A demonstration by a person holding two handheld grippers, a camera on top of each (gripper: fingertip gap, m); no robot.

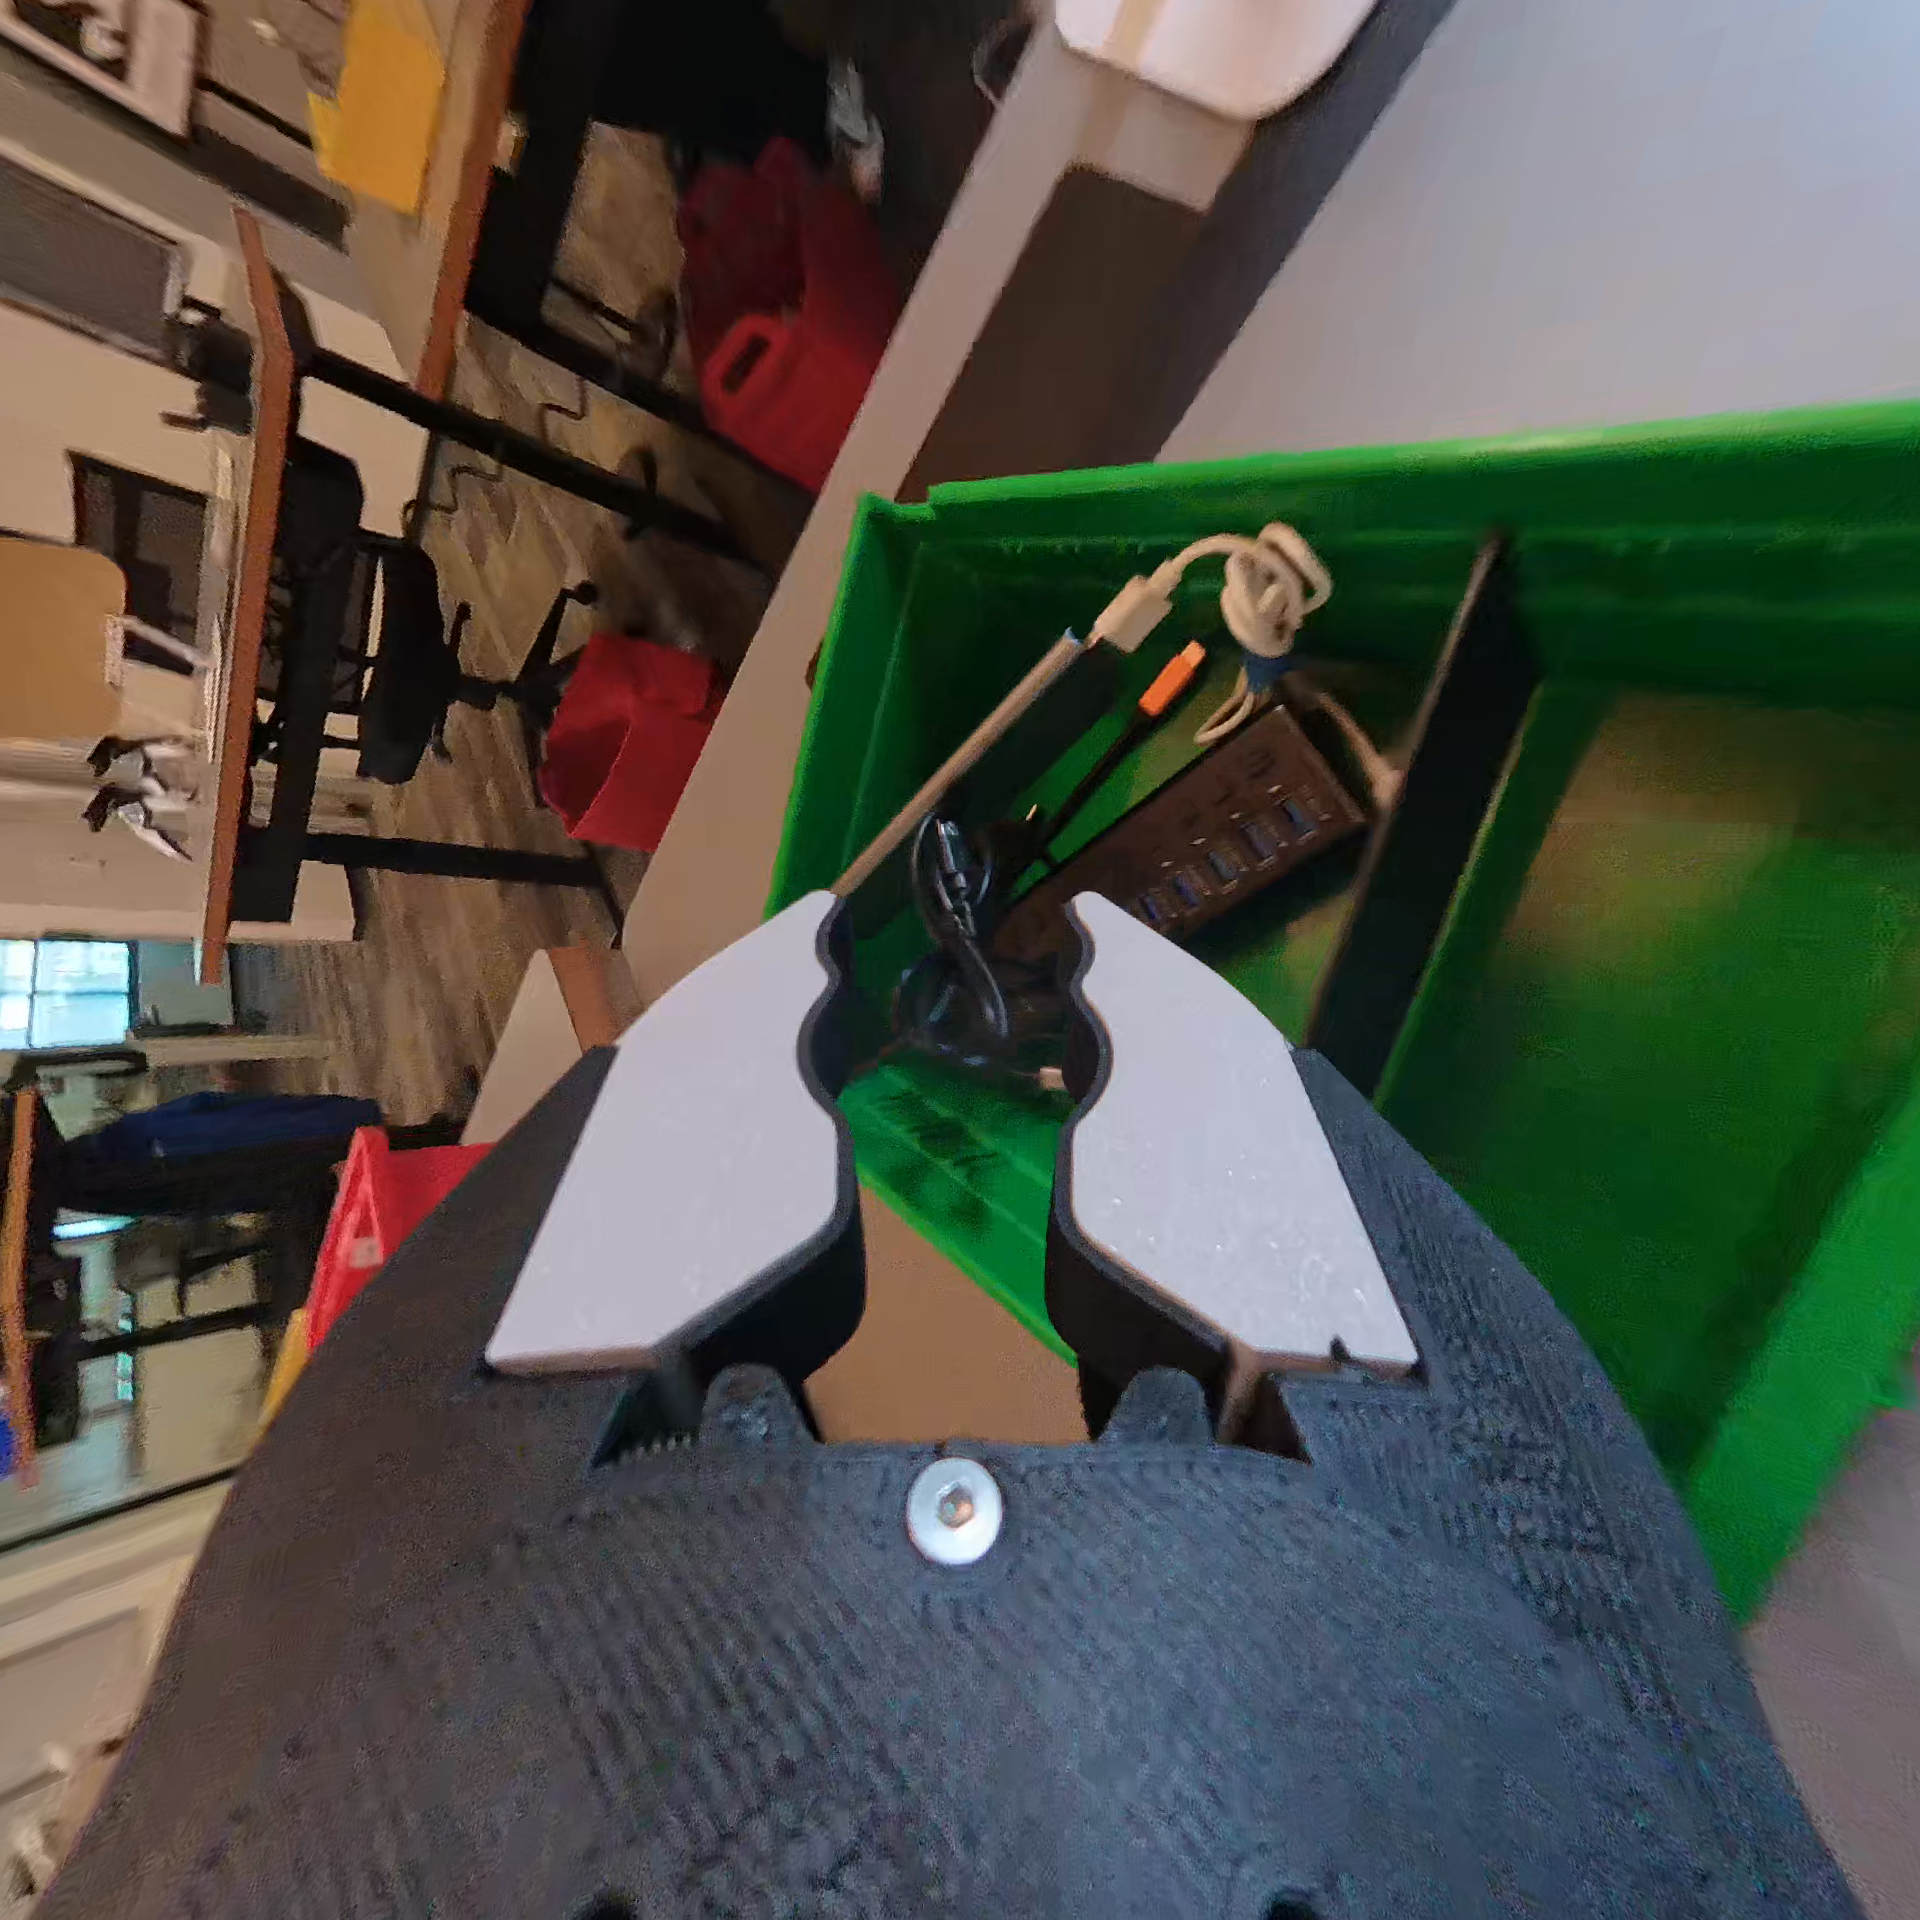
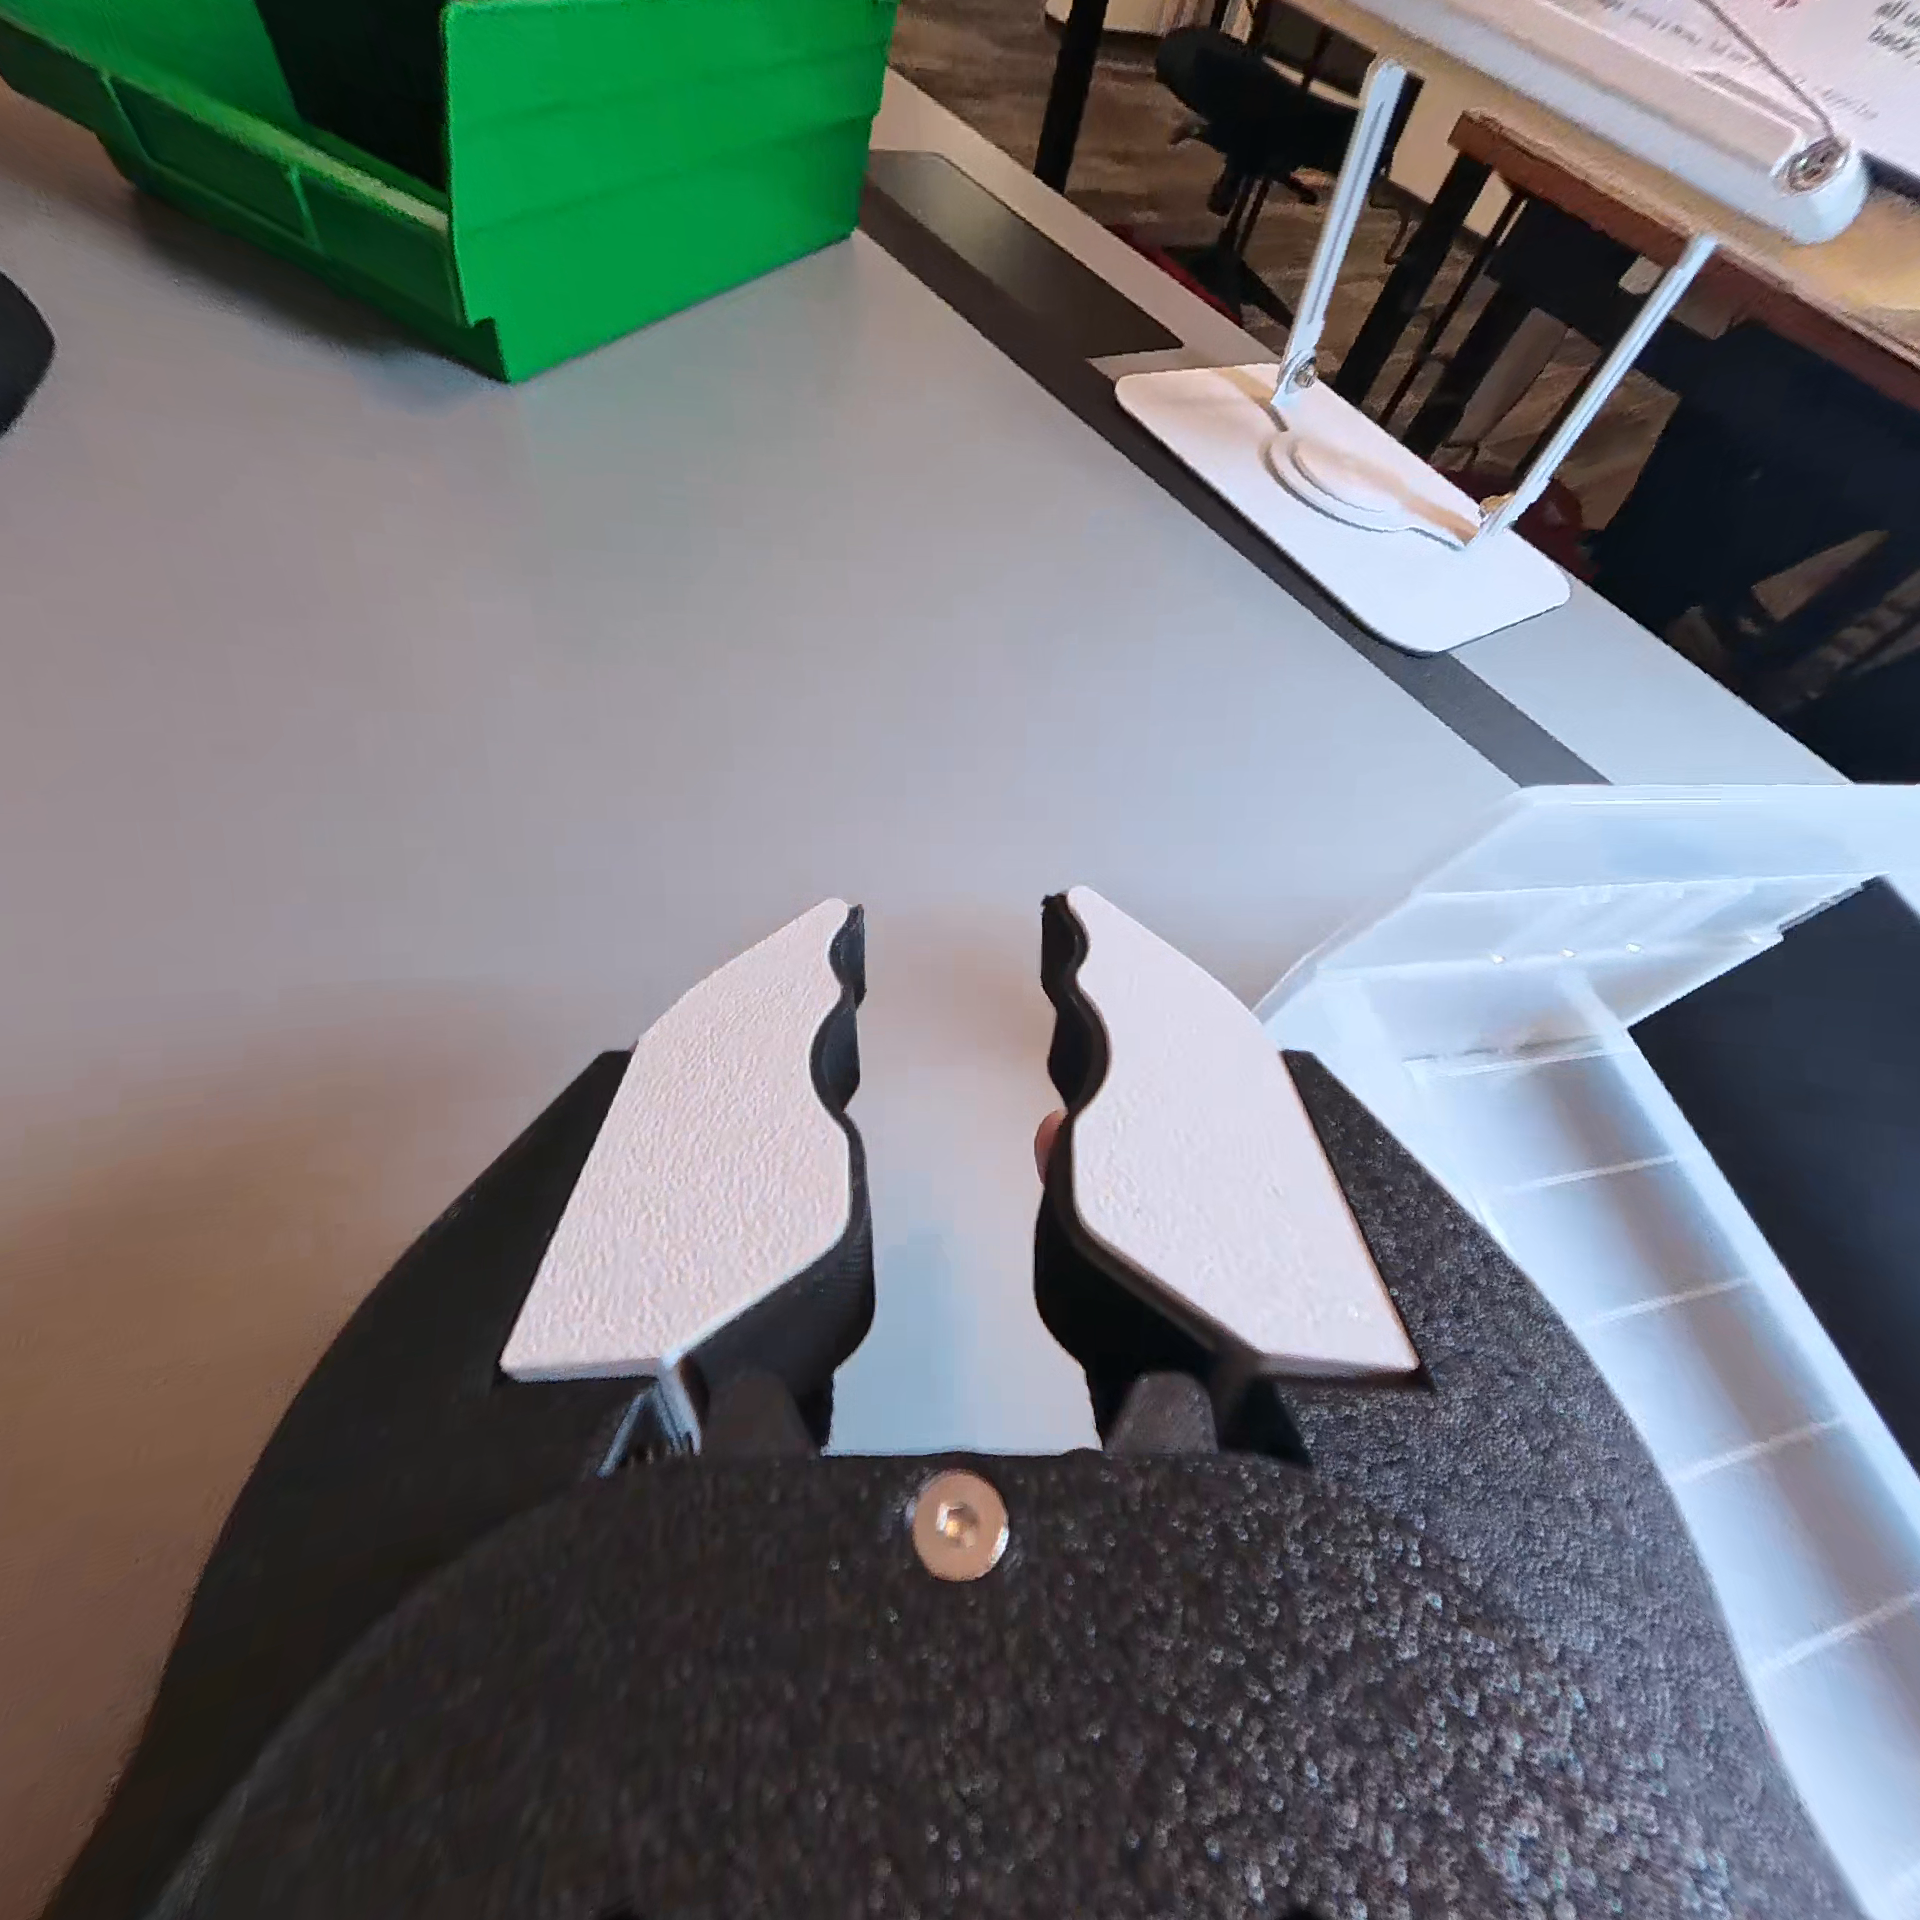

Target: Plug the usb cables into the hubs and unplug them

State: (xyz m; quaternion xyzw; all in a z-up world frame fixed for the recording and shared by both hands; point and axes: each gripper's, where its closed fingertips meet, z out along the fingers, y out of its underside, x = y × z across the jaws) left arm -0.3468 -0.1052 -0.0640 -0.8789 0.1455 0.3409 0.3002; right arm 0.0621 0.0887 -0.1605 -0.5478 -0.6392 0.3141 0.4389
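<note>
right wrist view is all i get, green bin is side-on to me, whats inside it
Observer: The left wrist view looks into the green bin: a black USB hub lies in one compartment.
Operator: any cables in there
Observer: Yes, a coiled white cable at the far end, a black cable bundled near the front, and an orange-tipped plug between them.
Operator: is the left gripper holding one
Observer: No, the left gripper is open and empty, aimed into that compartment.
Operator: other half of the bin?
Observer: A black divider splits it; the far compartment looks empty, though blurred.
</note>
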